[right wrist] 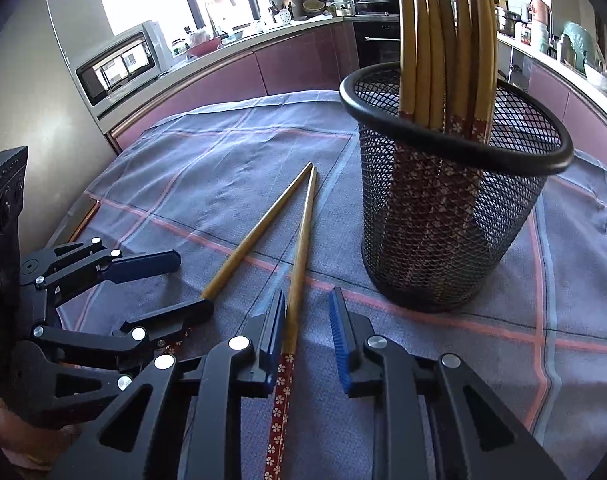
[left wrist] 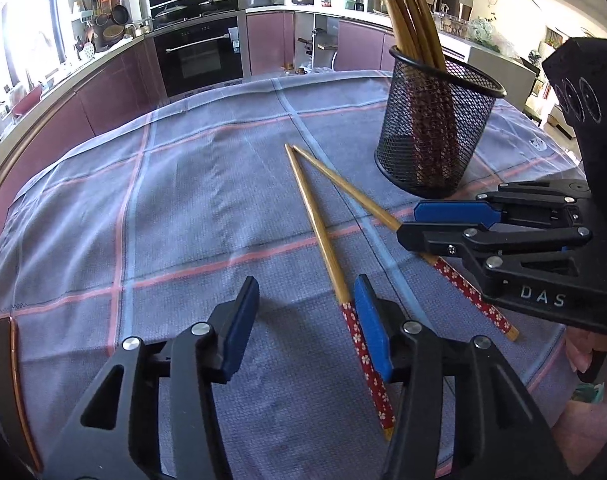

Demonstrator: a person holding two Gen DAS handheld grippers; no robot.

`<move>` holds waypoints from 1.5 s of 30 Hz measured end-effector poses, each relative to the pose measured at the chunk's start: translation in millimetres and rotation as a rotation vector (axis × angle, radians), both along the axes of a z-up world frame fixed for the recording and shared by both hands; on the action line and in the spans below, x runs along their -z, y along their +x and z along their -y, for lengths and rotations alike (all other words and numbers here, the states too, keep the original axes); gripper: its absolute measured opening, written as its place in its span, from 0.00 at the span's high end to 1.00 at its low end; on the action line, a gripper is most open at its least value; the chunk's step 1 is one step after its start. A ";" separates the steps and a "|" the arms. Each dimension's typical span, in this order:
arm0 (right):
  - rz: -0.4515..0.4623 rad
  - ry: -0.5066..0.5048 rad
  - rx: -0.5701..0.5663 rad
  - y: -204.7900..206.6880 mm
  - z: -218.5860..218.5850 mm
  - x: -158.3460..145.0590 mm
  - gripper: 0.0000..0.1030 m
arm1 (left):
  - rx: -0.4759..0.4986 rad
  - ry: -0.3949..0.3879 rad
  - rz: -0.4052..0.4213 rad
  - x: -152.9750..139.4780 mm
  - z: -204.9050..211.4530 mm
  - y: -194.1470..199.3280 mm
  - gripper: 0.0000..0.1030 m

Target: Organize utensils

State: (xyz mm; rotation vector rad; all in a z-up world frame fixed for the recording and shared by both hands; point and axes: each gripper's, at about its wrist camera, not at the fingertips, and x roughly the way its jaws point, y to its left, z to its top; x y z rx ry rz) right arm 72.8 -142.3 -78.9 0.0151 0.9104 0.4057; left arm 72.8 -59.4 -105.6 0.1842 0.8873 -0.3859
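Both tongs (left wrist: 306,322) (right wrist: 309,340) angled down, half-open — one loose chopstick (right wrist: 299,256) (left wrist: 321,232) between each pair.

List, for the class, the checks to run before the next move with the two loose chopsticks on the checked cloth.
1. Left tool straddles one red-handled bamboo chopstick: ok.
2. Right tool straddles the other red-handled bamboo chopstick: ok.
3. Both pads pressing each chopstick: not ok; a gap shows on one side.
4. Round black wire-mesh cup upright: ok.
5. Cup has spare room: ok.
6. Far chopstick tips apart: cannot tell; they meet.
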 end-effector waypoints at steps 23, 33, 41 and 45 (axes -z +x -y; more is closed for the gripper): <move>0.006 0.003 0.003 7.6 -2.4 2.2 0.94 | -0.020 -0.026 -0.031 0.7 -2.0 20.3 0.92; 0.005 -0.029 -0.032 -8.8 -1.6 0.5 0.93 | 0.014 -0.026 -0.032 -1.5 -2.0 5.1 0.75; 0.043 -0.100 -0.031 -1.9 -13.1 0.5 0.76 | 0.026 0.014 -0.031 2.1 11.3 29.6 0.74; 0.049 -0.107 -0.030 3.3 -17.0 1.7 0.82 | 0.024 0.016 -0.027 3.2 14.1 34.5 0.80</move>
